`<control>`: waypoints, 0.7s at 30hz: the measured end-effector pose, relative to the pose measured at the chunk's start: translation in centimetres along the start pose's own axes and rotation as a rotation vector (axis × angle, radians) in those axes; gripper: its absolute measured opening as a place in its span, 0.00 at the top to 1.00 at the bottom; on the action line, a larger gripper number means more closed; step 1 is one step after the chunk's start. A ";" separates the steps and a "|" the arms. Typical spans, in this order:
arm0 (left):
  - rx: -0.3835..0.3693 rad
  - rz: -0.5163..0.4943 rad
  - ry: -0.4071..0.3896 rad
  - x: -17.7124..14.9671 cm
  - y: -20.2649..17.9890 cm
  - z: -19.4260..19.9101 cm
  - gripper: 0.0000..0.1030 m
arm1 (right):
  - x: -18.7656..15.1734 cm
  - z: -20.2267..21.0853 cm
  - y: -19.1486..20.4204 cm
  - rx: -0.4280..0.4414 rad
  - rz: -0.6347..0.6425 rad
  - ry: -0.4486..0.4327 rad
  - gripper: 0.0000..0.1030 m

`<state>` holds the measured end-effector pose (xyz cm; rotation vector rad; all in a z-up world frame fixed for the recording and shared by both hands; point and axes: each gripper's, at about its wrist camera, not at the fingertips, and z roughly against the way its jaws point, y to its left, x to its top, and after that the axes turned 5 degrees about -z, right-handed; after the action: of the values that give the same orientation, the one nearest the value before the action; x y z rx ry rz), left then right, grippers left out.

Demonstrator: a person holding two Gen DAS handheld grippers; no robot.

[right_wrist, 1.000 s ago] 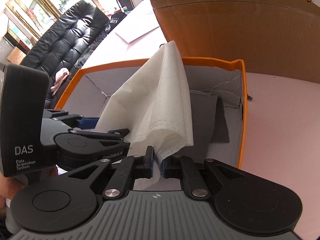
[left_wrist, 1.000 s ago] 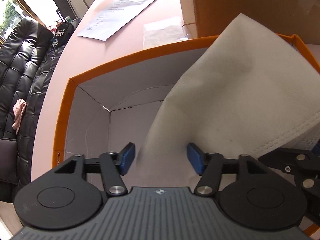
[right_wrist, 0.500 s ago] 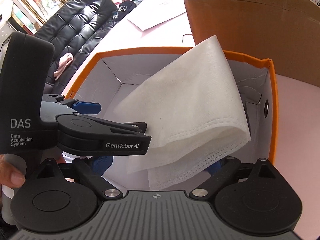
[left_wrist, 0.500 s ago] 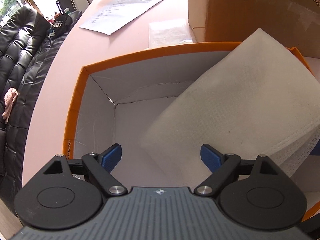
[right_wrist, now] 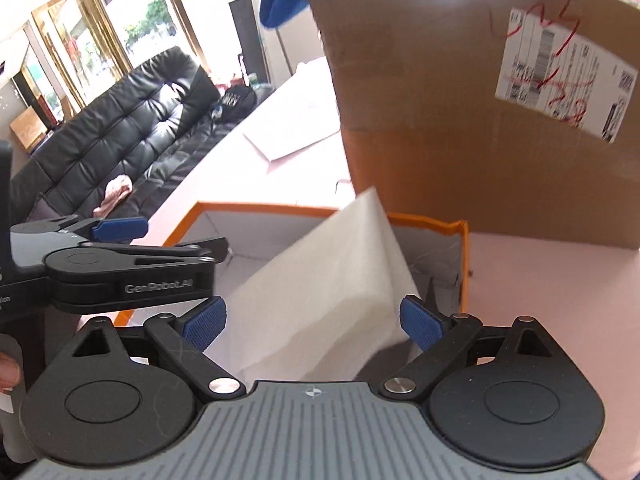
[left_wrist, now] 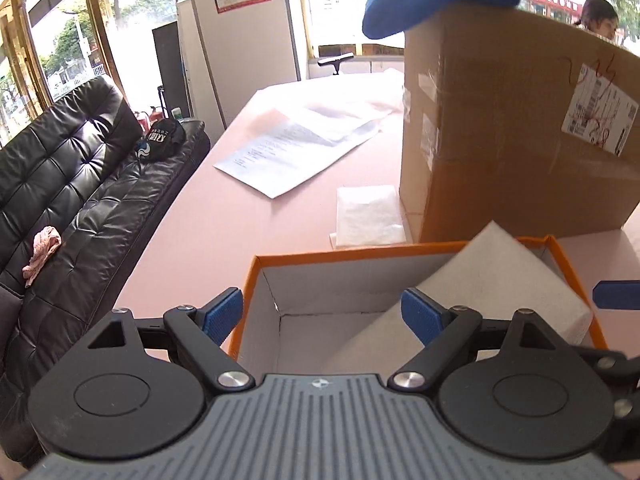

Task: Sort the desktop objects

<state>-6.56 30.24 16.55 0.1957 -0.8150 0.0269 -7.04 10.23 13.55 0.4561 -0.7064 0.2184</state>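
Left wrist view shows your pink worktop (left_wrist: pixel 224 216) carrying an orange-rimmed box (left_wrist: pixel 360 250), a tall cardboard carton (left_wrist: pixel 512 128) behind it, and printed sheets (left_wrist: pixel 296 148) farther back. A black leather sofa (left_wrist: pixel 80 168) lines the windows. The white cloth (right_wrist: pixel 324 296) leans inside the box. Your left claw (left_wrist: pixel 322 316) and right claw (right_wrist: pixel 312 322) both gape wide, gripping nothing.

White folded cloth (right_wrist: pixel 320 280) leaning tilted inside orange-rimmed box (right_wrist: pixel 464 256), corner above rim.
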 end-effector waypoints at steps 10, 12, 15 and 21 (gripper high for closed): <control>0.068 0.011 0.167 -2.4 4.2 -5.5 0.17 | 1.7 -2.1 -3.5 -0.137 -0.051 -0.129 0.05; 0.074 0.010 0.190 -3.2 4.5 -6.3 0.17 | 1.8 -3.5 -4.8 -0.154 -0.087 -0.089 0.06; 0.052 0.024 0.216 -4.1 4.9 -7.3 0.17 | 1.4 -5.3 -6.8 -0.153 -0.162 -0.028 0.10; 0.047 0.047 0.222 -4.9 4.9 -8.3 0.17 | 0.5 -6.4 -8.6 -0.160 -0.213 0.002 0.36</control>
<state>-4.45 36.83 8.25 0.2141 -0.5981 0.1107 -0.07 5.69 6.81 0.3749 -0.6623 -0.0382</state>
